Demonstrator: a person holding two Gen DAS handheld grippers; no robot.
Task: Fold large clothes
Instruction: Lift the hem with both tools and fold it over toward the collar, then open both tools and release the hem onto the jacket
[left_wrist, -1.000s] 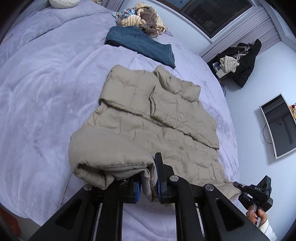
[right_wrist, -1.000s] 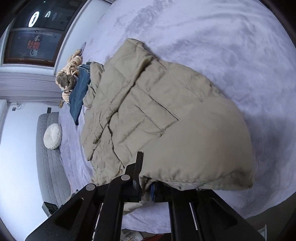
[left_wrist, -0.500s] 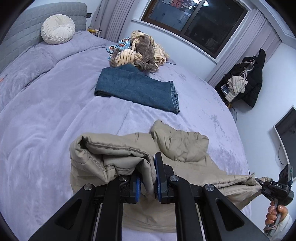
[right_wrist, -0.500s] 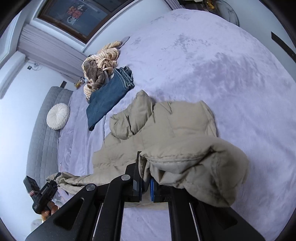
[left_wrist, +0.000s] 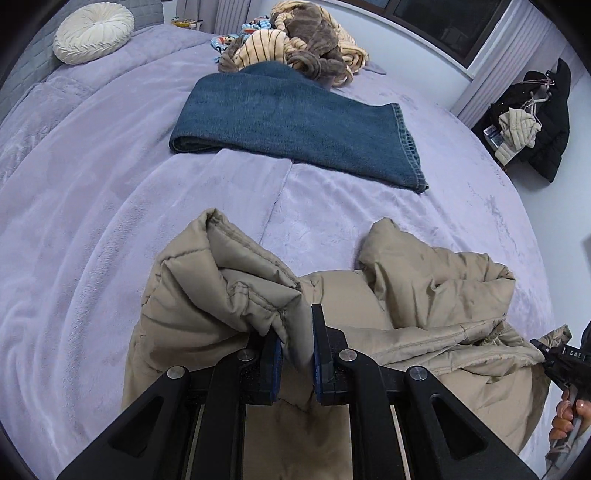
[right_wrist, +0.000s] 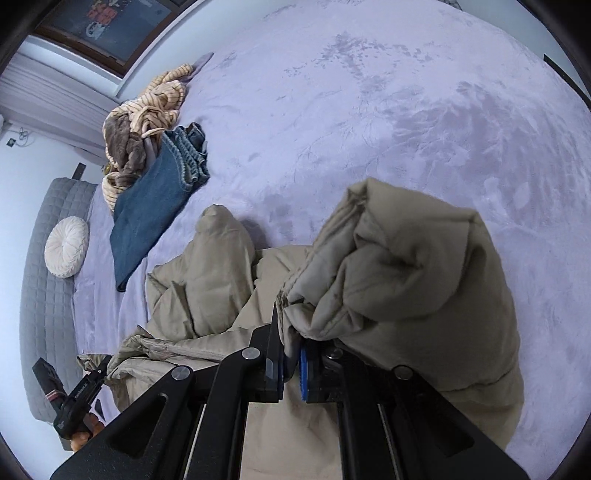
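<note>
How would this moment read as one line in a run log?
left gripper: shut on beige jacket | right gripper: shut on beige jacket | bed: jacket bunched

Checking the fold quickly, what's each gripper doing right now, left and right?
Left gripper: shut on the beige puffer jacket, pinching a bunched edge.
Right gripper: shut on the same jacket, at another bunched edge.

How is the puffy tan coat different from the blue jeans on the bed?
The tan coat is puffy and bunched up; the blue jeans lie flat and neatly folded. The coat is pinched by the left gripper and the right gripper; nothing touches the jeans. The coat is nearer; the jeans lie beside a clothes pile. Both rest on the purple bed.
</note>
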